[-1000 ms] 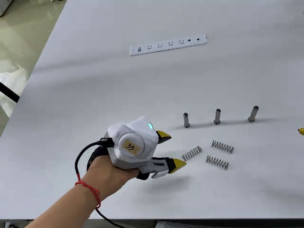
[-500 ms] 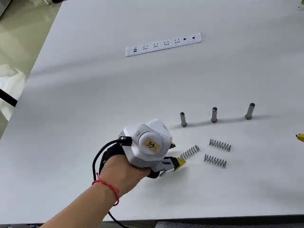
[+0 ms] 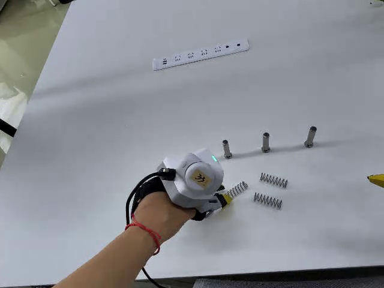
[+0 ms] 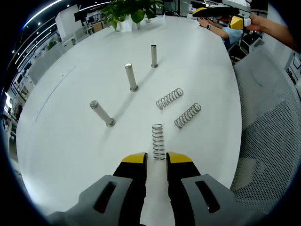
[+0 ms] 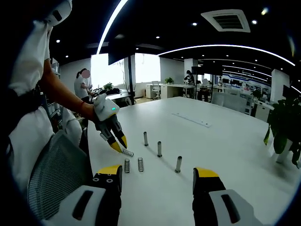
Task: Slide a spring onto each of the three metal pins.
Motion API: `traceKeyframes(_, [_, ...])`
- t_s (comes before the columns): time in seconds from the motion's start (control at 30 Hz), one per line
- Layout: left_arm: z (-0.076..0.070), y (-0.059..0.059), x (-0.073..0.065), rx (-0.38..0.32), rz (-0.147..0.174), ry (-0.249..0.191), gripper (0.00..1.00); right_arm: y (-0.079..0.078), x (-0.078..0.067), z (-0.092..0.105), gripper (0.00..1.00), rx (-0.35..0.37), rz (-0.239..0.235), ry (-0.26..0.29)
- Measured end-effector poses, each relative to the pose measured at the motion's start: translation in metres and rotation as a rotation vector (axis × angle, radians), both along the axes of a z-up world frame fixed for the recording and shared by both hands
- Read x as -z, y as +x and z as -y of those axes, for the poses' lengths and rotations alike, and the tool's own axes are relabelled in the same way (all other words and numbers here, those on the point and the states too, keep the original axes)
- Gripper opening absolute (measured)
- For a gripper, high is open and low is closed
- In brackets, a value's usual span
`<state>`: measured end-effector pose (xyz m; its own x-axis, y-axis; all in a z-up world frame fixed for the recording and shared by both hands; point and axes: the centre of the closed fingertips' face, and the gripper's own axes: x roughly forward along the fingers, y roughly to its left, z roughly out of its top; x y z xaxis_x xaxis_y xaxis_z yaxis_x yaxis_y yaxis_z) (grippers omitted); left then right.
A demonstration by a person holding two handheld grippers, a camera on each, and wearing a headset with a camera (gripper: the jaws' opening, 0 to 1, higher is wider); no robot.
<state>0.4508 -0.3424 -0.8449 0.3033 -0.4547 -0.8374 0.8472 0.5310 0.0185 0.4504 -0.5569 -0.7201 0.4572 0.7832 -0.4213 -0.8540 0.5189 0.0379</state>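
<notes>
The left gripper (image 4: 156,158) has its jaws close around the near end of the leftmost spring (image 4: 158,136), which lies near the left pin (image 4: 101,113); can't tell if it's pinched, and squeezing just that tip could ping it away.

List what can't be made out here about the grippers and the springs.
- Head view: the left gripper has its jaws largely hidden under its own housing, so its hold on the nearest spring is unclear.
- Left gripper view: that spring's end lies between the jaws, but contact cannot be told.
- Head view: the right gripper is cut off by the right edge.
- Right gripper view: the pins are too small for detail.
</notes>
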Motion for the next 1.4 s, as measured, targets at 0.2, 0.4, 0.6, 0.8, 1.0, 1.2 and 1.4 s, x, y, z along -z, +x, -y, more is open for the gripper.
traceKeyframes(0.2, [-0.002,-0.002,0.007,0.006,-0.016,0.023,0.12,-0.007,0.002,-0.006,0.65,-0.022,-0.014,0.005])
traceKeyframes(0.4, [-0.002,0.000,0.008,0.010,-0.012,0.034,0.10,-0.012,0.009,-0.008,0.71,-0.050,-0.024,-0.004])
traceKeyframes(0.6, [-0.001,0.000,0.008,0.021,-0.012,0.044,0.09,-0.014,0.010,-0.009,0.76,-0.068,-0.029,-0.005])
traceKeyframes(0.8, [-0.001,0.001,0.008,0.027,-0.016,0.048,0.08,-0.015,0.011,-0.006,0.77,-0.080,-0.034,-0.017])
traceKeyframes(1.0, [0.000,0.001,0.009,0.039,-0.023,0.058,0.07,-0.011,0.015,0.002,0.75,-0.070,-0.034,-0.019])
traceKeyframes(1.2, [0.000,0.001,0.009,0.046,-0.023,0.066,0.07,-0.009,0.015,0.003,0.74,-0.062,-0.029,-0.009])
traceKeyframes(1.4, [-0.001,0.001,0.009,0.046,-0.020,0.068,0.07,-0.008,0.016,0.003,0.73,-0.057,-0.030,-0.008])
